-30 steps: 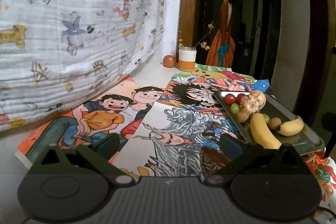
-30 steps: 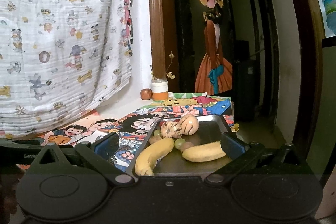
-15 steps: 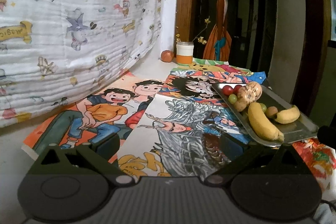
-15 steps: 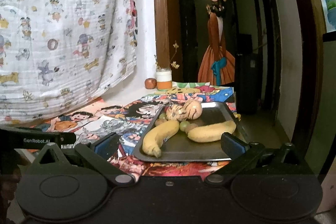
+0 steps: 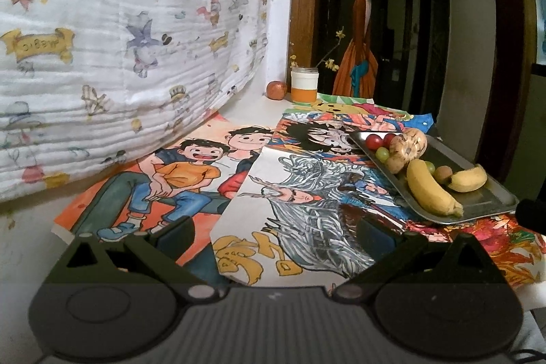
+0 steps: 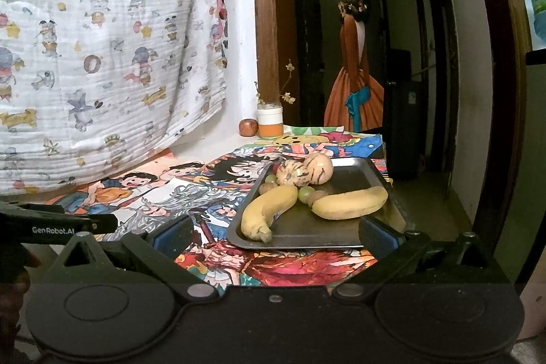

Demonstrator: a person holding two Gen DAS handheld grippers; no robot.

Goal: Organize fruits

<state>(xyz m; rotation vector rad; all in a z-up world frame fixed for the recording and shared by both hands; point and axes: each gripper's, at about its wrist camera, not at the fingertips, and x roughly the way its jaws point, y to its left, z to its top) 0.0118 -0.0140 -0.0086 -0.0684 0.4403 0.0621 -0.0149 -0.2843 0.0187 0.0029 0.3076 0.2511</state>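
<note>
The left gripper (image 5: 276, 232) and right gripper (image 6: 274, 231) both stand wide open, holding nothing. The tray (image 6: 348, 227) with bananas (image 6: 269, 207) lies just ahead of the right gripper.

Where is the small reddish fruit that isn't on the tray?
The reddish fruit sits at the far end of the table by the wall, just left of the orange-and-white jar, well beyond the tray; both views show it.

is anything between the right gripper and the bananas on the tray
Nothing visible blocks it. The right gripper has its jaws open and empty, facing the tray. The near banana and the far banana lie just beyond the tray's low front rim, with only bare picture sheets before it.
</note>
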